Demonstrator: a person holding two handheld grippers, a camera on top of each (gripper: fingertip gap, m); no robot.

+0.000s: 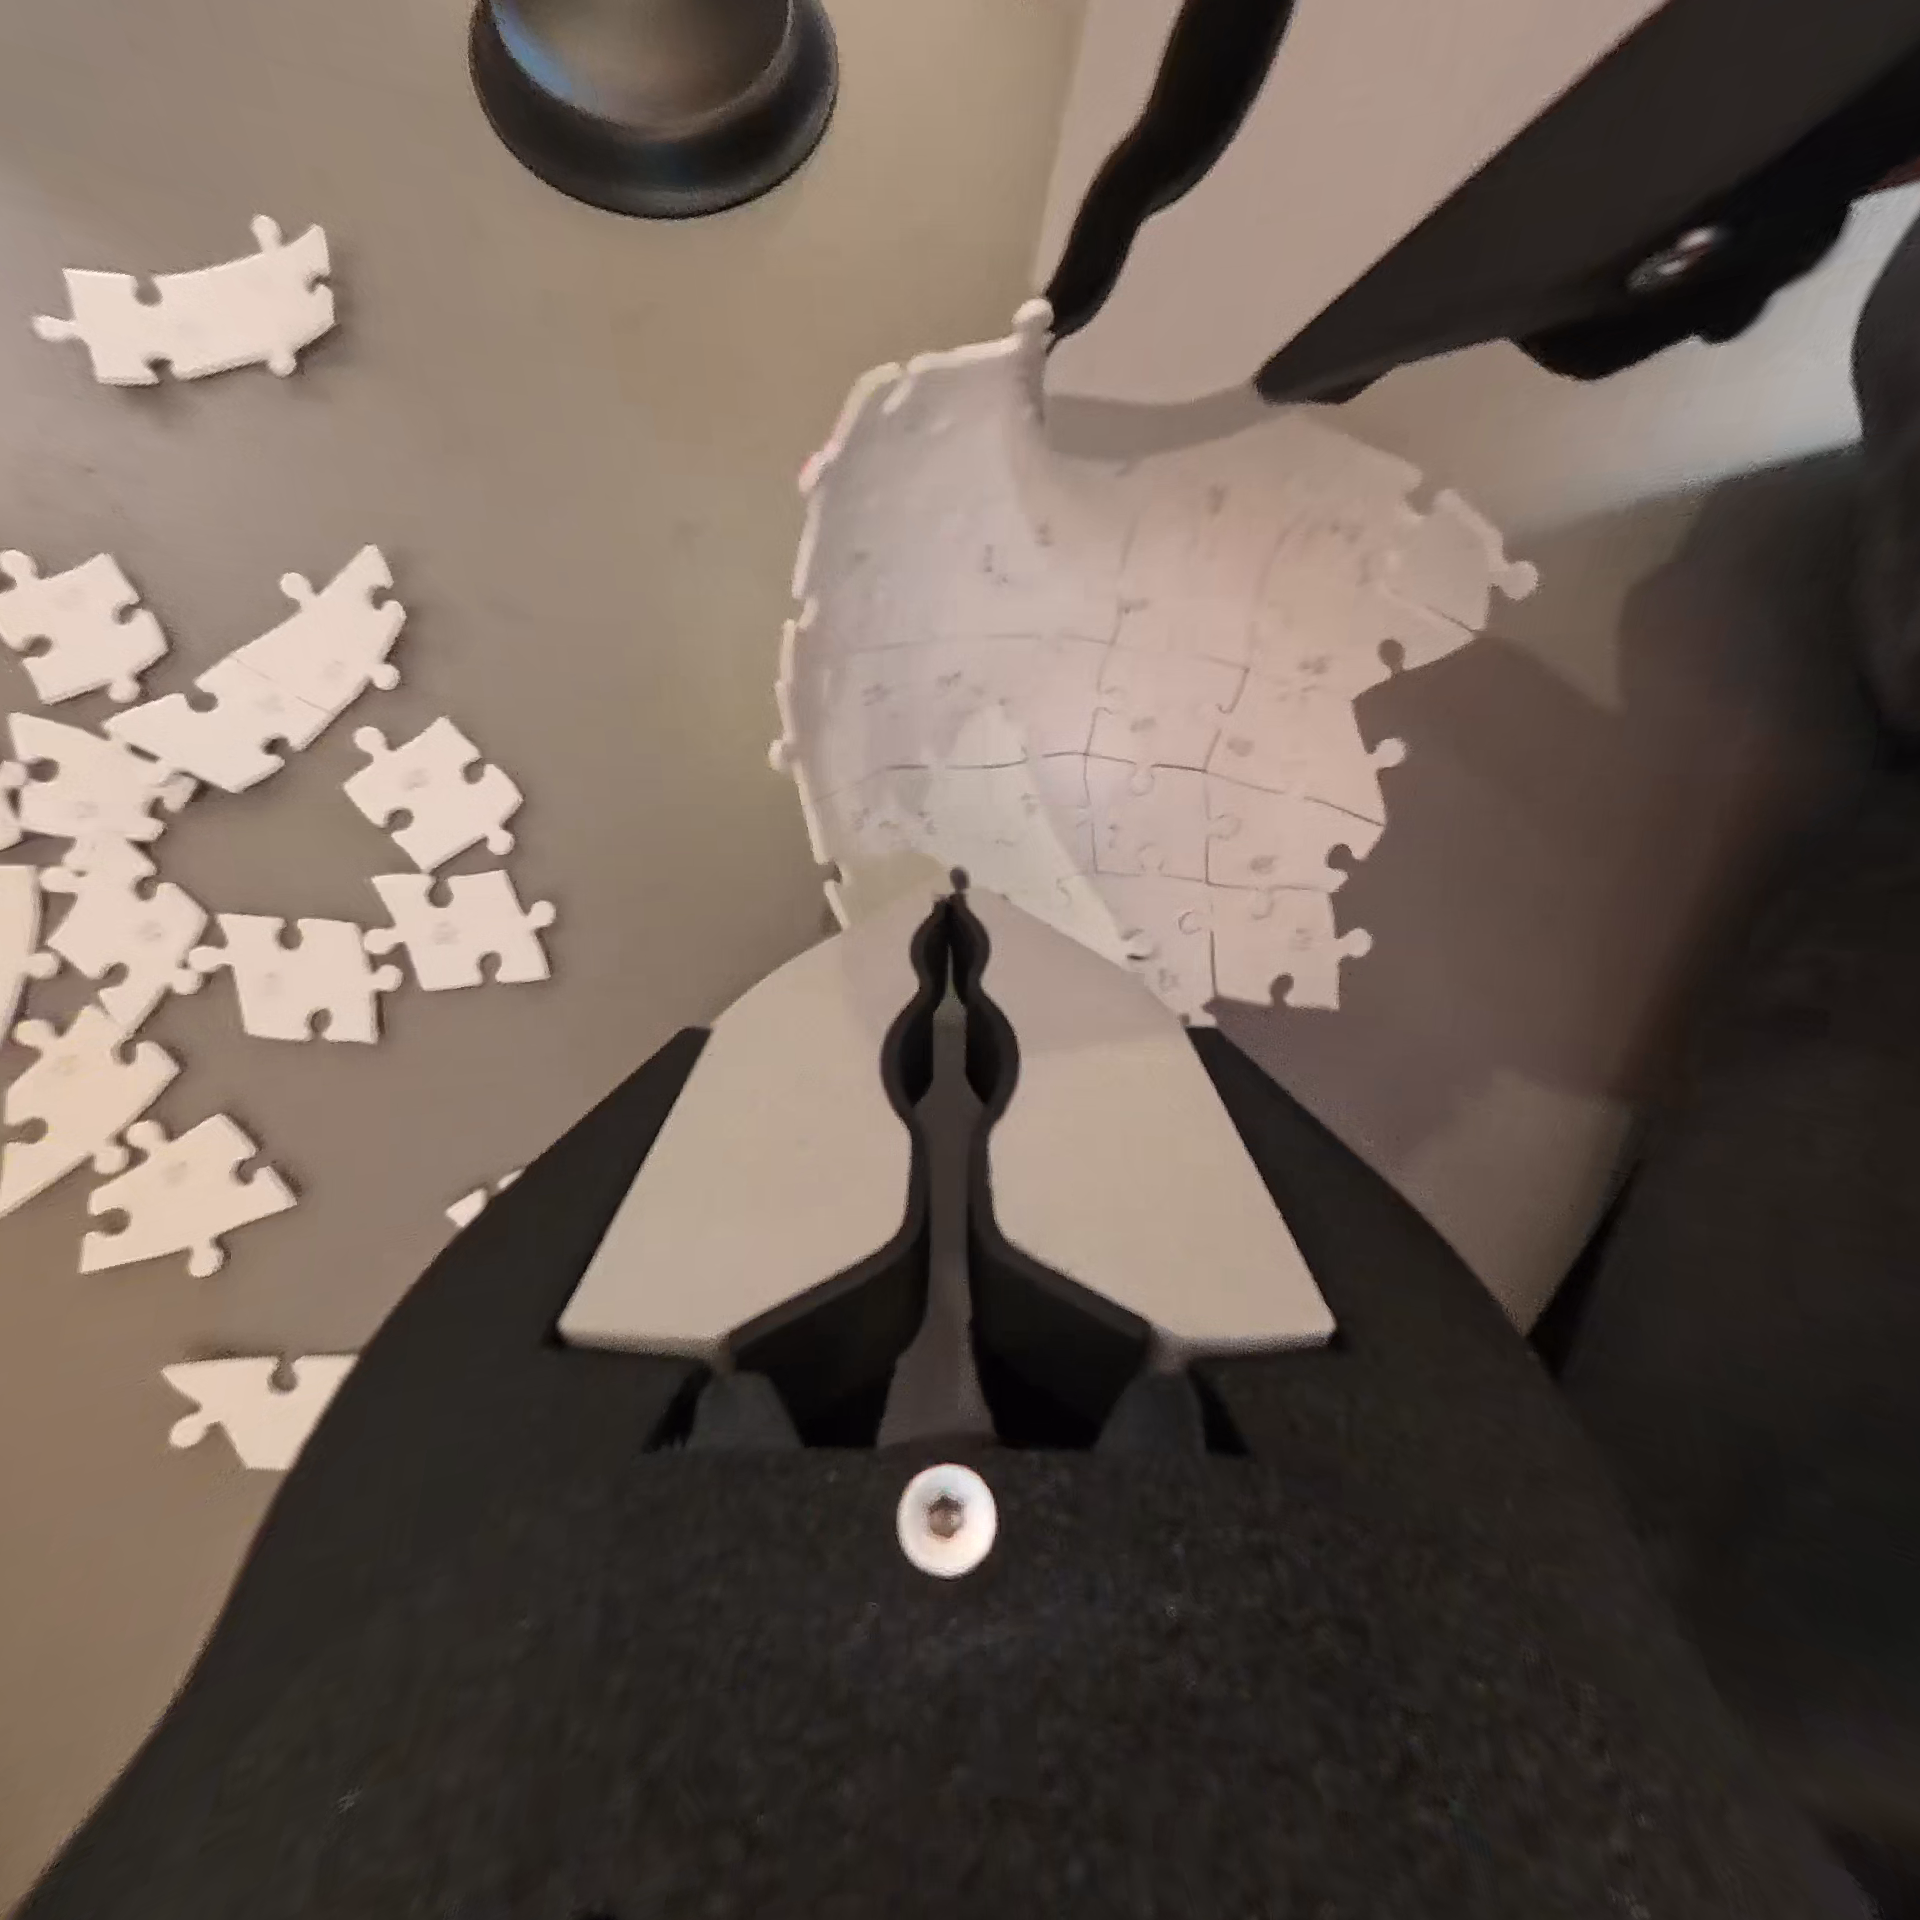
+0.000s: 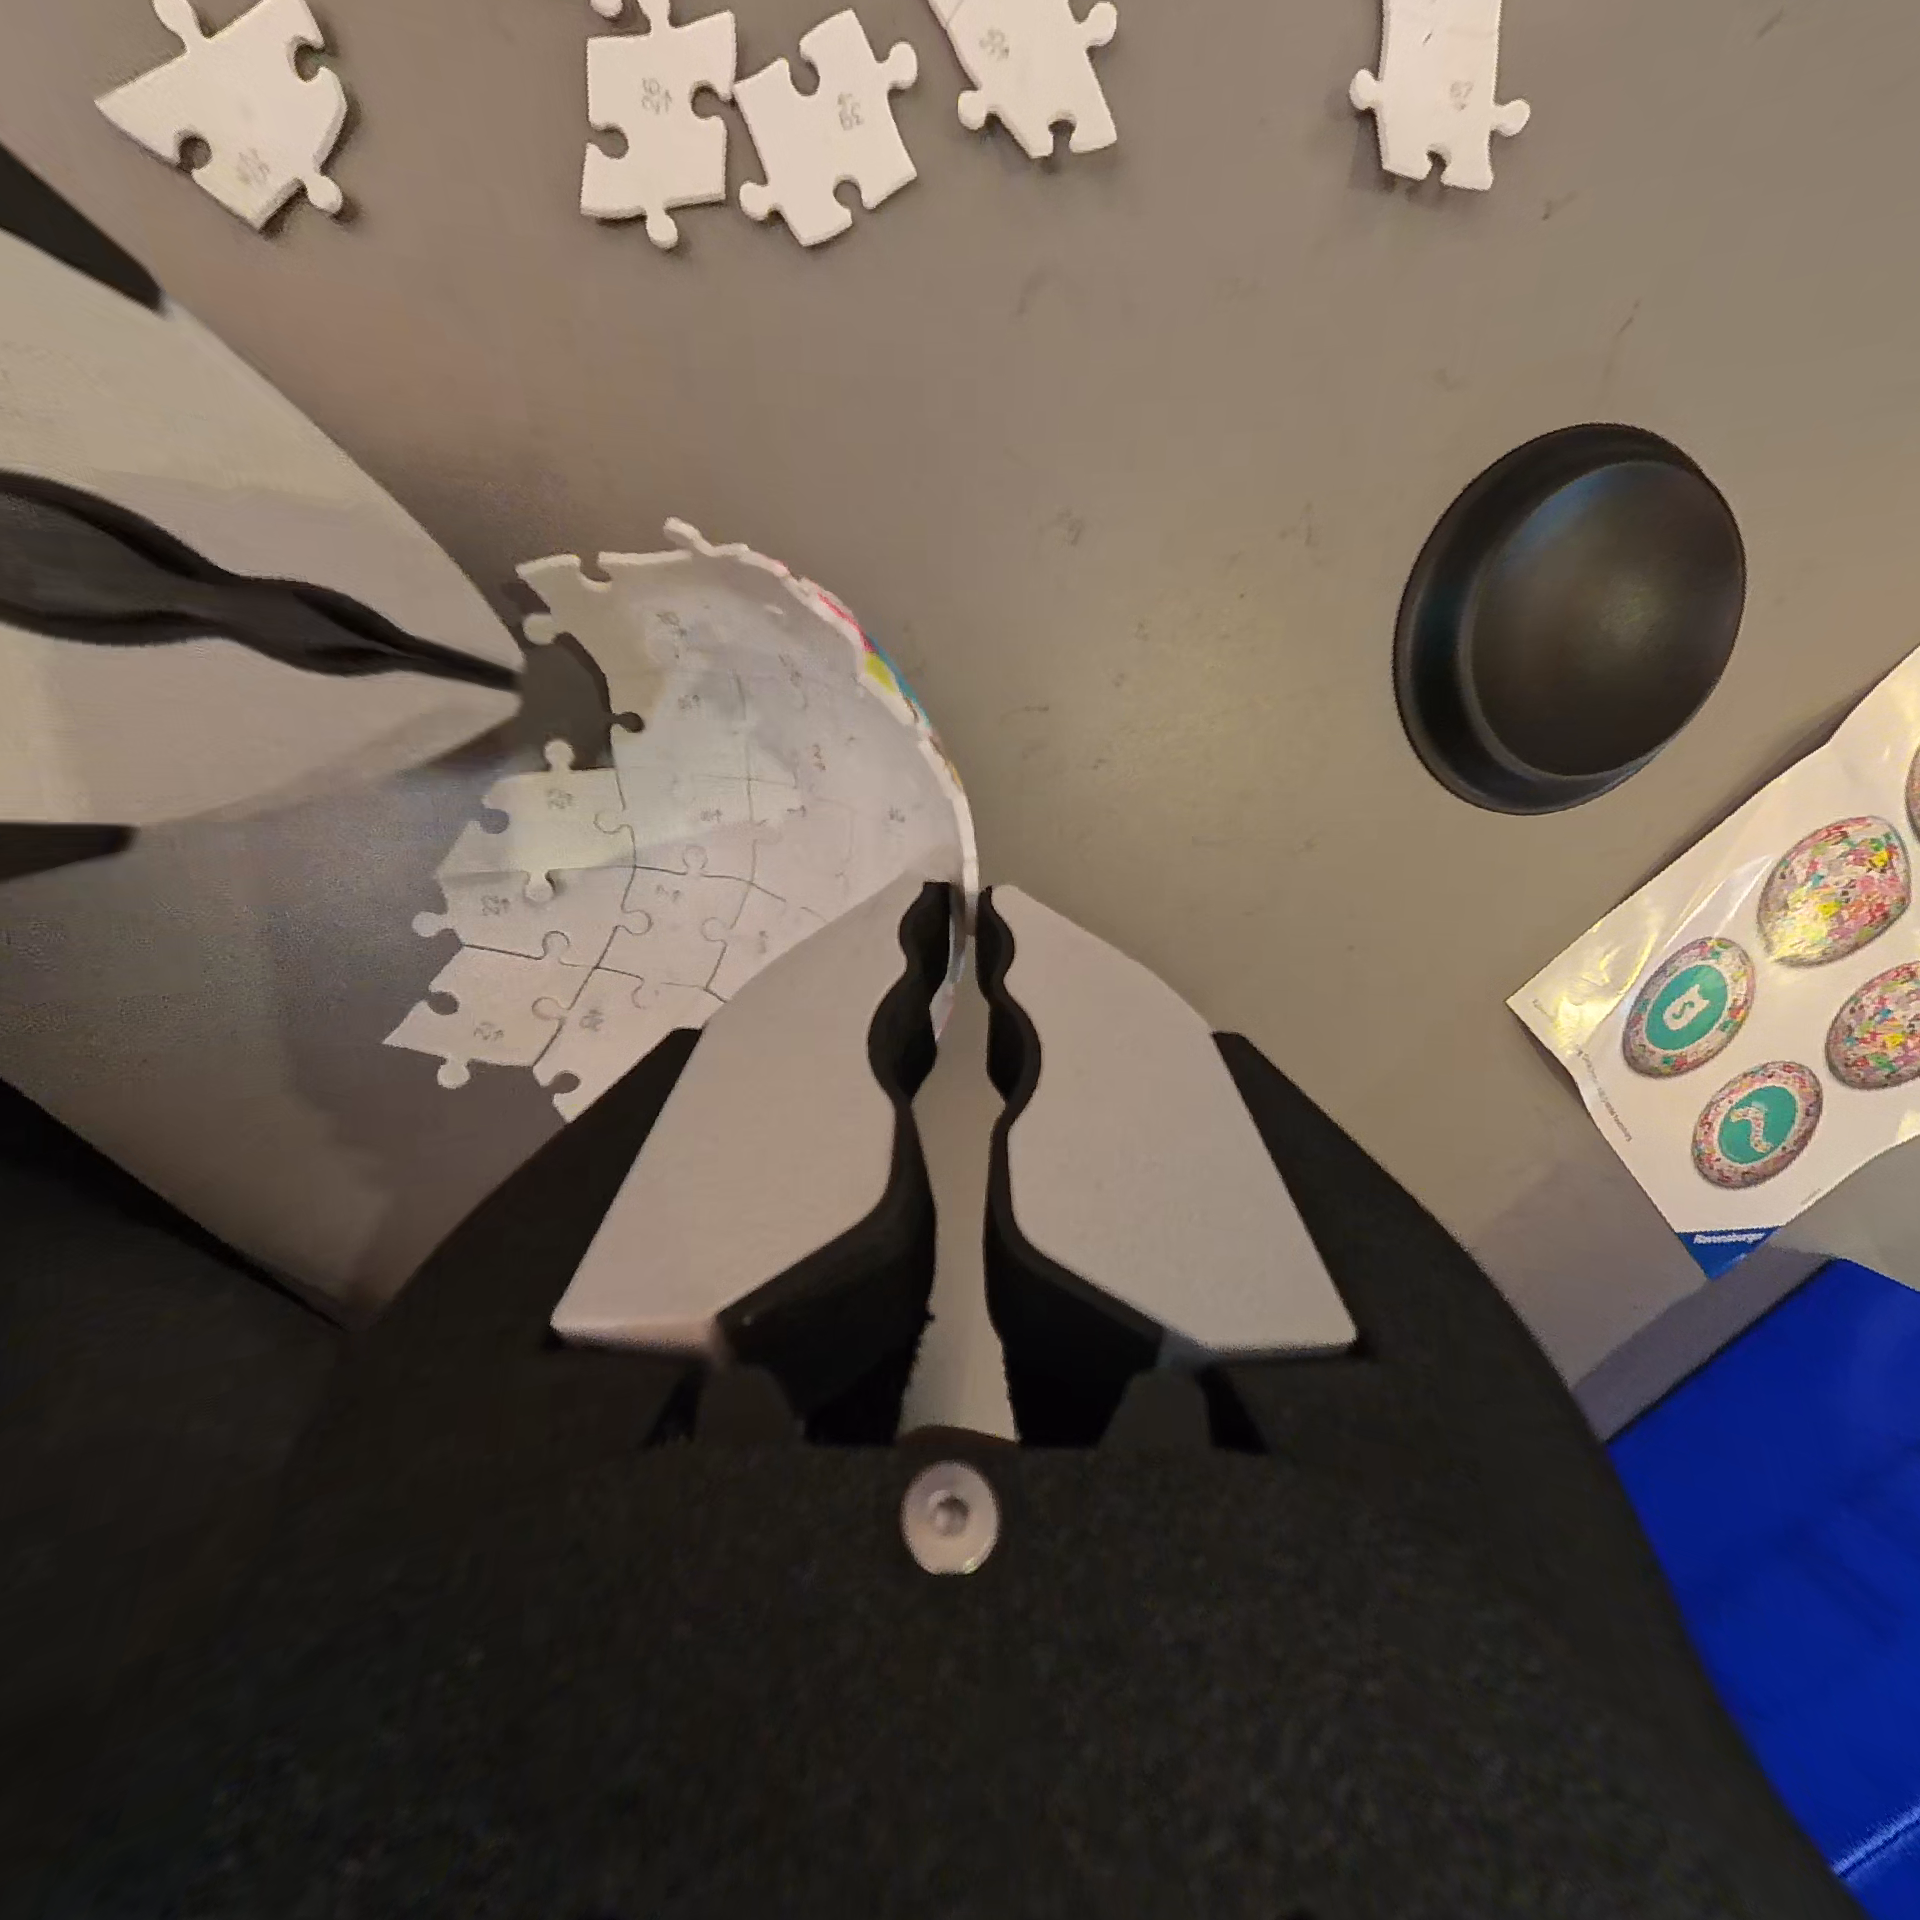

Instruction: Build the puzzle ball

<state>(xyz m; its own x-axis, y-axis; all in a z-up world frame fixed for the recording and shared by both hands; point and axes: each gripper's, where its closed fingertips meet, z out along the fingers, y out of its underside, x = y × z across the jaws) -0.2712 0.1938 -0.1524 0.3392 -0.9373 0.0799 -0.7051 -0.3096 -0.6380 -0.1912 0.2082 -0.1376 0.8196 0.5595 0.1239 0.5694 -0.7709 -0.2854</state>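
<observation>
Half-built puzzle ball (image 1: 1091, 727), a curved white shell of joined pieces, is held up over the grey counter (image 1: 582, 499) between the two grippers, hollow side facing both cameras; a strip of coloured print shows along its outer rim in the right wrist view. Left gripper (image 1: 951, 914): fingers pressed together at the tips, right at the shell's lower edge; whether an edge is pinched between them I cannot tell. Right gripper (image 2: 964, 902): fingers nearly closed, gripping the shell's rim, which runs into the narrow gap between them. In the left wrist view the same gripper comes in from the upper right, one fingertip touching a tab at the shell's top. Loose white pieces (image 1: 260, 790) lie scattered on the counter, well left of the shell. Black dished stand (image 2: 1569, 644) sits on the counter, apart from the shell. Printed sheet (image 2: 1756, 997) showing patterned balls lies near the stand, with something blue (image 2: 1787, 1538) beside it.
</observation>
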